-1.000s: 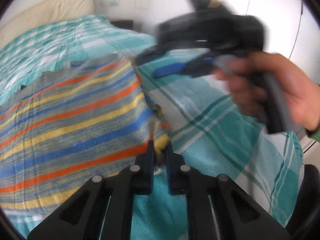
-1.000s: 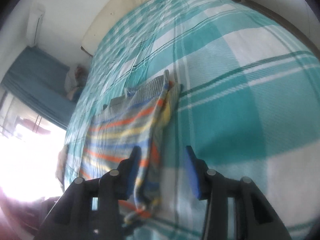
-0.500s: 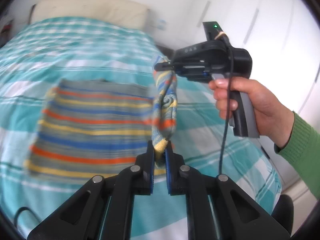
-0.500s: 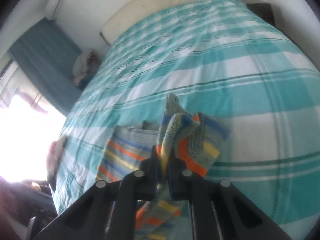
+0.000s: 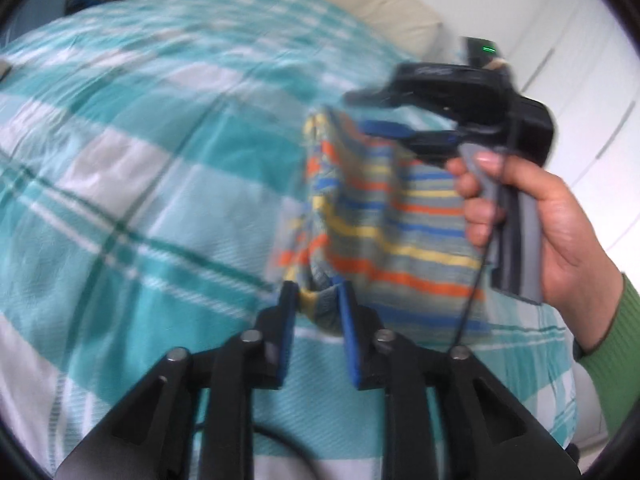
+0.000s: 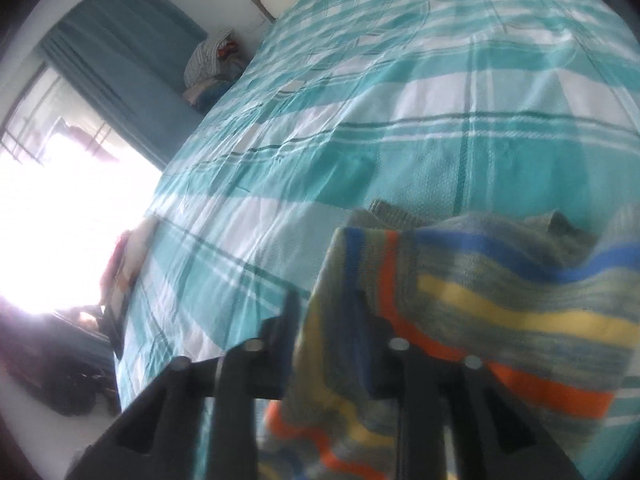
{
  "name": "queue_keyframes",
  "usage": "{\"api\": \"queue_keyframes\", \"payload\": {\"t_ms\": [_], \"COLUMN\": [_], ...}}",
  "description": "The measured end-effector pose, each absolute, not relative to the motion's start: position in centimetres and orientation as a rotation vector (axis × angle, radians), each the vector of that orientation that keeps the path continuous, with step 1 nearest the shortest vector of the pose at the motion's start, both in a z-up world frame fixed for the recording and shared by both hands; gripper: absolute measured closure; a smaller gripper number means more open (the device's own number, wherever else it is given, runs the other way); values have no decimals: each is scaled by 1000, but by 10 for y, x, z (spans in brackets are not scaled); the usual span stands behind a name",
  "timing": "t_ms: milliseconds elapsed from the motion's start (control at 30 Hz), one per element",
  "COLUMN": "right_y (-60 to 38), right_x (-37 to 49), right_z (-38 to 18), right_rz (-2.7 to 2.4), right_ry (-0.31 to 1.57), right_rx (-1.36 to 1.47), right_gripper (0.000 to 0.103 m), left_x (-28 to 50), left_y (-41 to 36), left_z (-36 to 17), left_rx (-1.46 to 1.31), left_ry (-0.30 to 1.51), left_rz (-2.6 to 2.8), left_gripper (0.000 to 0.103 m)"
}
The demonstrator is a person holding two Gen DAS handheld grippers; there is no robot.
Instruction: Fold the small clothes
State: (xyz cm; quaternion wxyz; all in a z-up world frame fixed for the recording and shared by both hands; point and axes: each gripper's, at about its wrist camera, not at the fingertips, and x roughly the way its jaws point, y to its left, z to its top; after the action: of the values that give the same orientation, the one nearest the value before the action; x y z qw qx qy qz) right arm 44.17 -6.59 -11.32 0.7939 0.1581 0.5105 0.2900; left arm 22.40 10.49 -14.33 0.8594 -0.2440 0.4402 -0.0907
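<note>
While the striped garment (image 5: 392,220) drapes folded on the teal plaid bed (image 5: 140,160) at 2 o'clock, the left hand-held gripper (image 5: 318,300) stands part-open around its corner, and the right hand-held gripper (image 6: 328,320) stands part-open with cloth between its fingers.

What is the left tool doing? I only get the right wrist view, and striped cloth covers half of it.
Observer: The left tool's fingers stand apart, with a corner of the striped cloth between them.
Operator: Where does the rest of the cloth go?
Observer: It stretches from there up to the right tool, over the checked bed.
Operator: Who holds that tool?
Observer: A hand in a green sleeve grips its handle.
</note>
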Motion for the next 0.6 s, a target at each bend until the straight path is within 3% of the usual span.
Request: {"api": "queue_keyframes", "payload": {"t_ms": [67,133,333,500,600], "right_y": [-81,-97,-135,-141,-152], "right_x": [431,416,329,265,234], "right_z": [-101,-85,-60,-134,-116], "right_rz": [648,638,691,558,503], "right_ry": [1038,998,963,1141,1042], "right_rx": [384,339,64,-187,-170], "right_gripper": [60,60,60,59,57], "left_x": [217,212,239,249,235], "left_y": [117,122,105,103,110], "left_z": [-140,-133,-135,-156,-140], "left_rx": [-523,-532,-454,-351,-342], "left_ry": [901,866,900,999,982], "left_rz": [-181,-184,-182,-112,-123], "left_gripper": [50,43,40,40,30]}}
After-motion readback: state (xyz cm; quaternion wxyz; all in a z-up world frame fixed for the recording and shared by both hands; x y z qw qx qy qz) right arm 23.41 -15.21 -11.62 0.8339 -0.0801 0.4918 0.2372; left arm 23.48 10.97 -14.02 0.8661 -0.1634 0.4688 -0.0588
